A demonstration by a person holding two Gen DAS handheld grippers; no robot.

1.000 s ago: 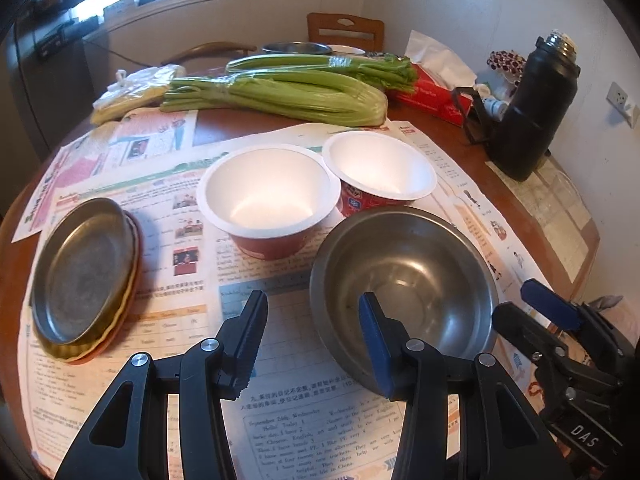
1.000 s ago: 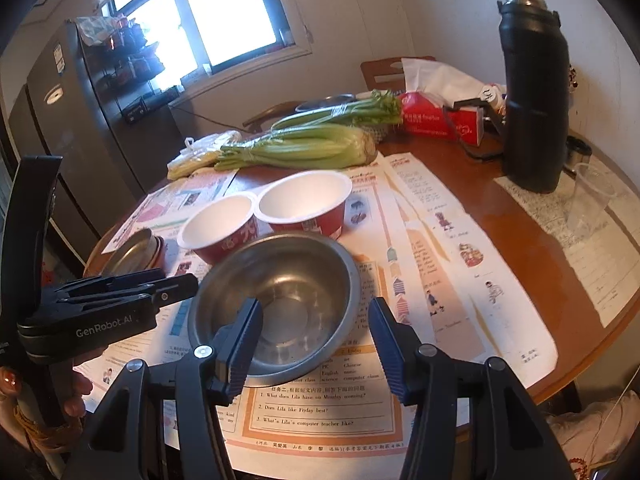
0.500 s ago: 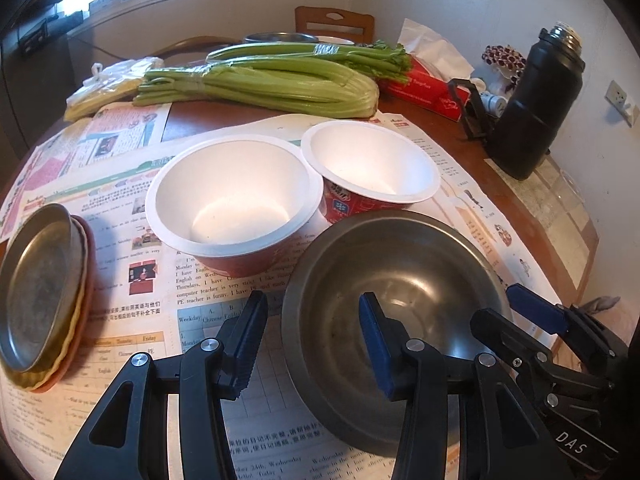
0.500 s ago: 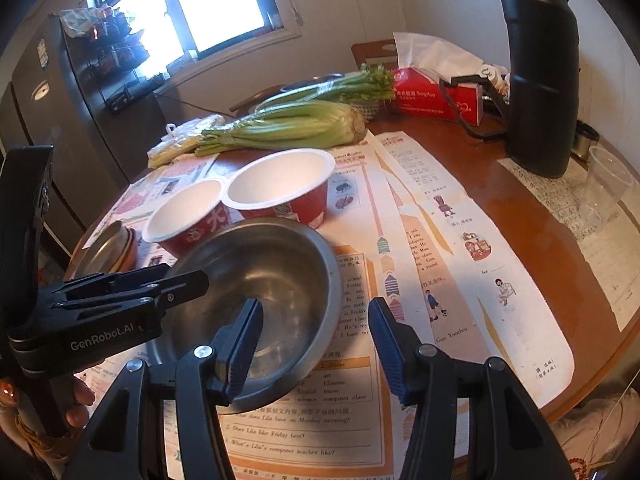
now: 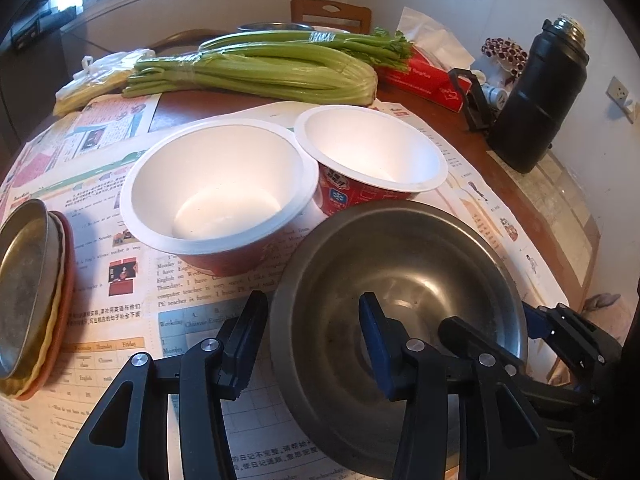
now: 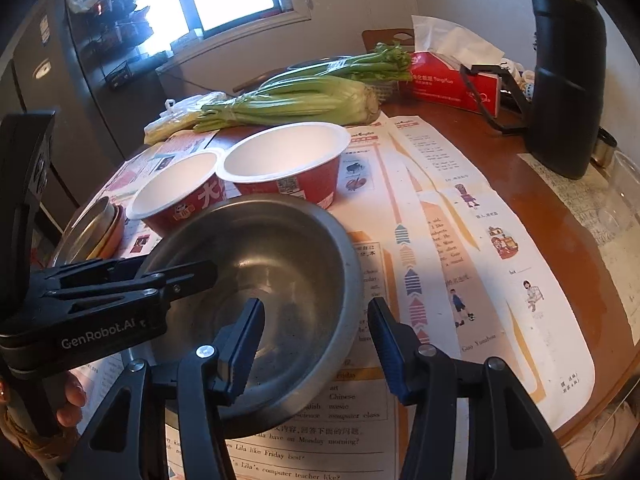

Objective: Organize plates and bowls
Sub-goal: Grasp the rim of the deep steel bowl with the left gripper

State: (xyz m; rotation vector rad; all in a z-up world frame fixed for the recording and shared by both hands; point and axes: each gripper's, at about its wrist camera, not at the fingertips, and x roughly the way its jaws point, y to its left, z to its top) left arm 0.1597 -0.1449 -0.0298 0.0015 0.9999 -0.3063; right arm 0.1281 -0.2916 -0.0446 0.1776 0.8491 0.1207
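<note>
Both grippers are down at the steel bowl (image 5: pixel 400 280), which sits on the newspaper (image 5: pixel 120 320) just ahead of them and right up against the two red paper bowls (image 5: pixel 216 196) beyond it. The left gripper (image 5: pixel 312 320) is spread, astride the bowl's near left rim with one finger (image 5: pixel 250 320) outside and the other inside the basin, neither pad pressing the metal. The right gripper (image 6: pixel 316 328) is astride the opposite rim in the same way, and its jaws are closing with the wall between them, not yet pinched as far as I can see. To do this well, I'd say each should bite squarely on the rim at matching depth, firm up together, then lift level so the slick steel doesn't pivot or knock the paper bowls touching its far edge. The left view shows the stacked plates (image 5: pixel 28 292) off to that gripper's left, a likely sorting spot, and looks straight down into both paper bowls. The right view gives the outer wall of the steel bowl, the person's hand (image 6: pixel 72 396) under the left tool, and the open table (image 6: pixel 540 200) to the right, toward the black flask (image 6: pixel 564 80).
</note>
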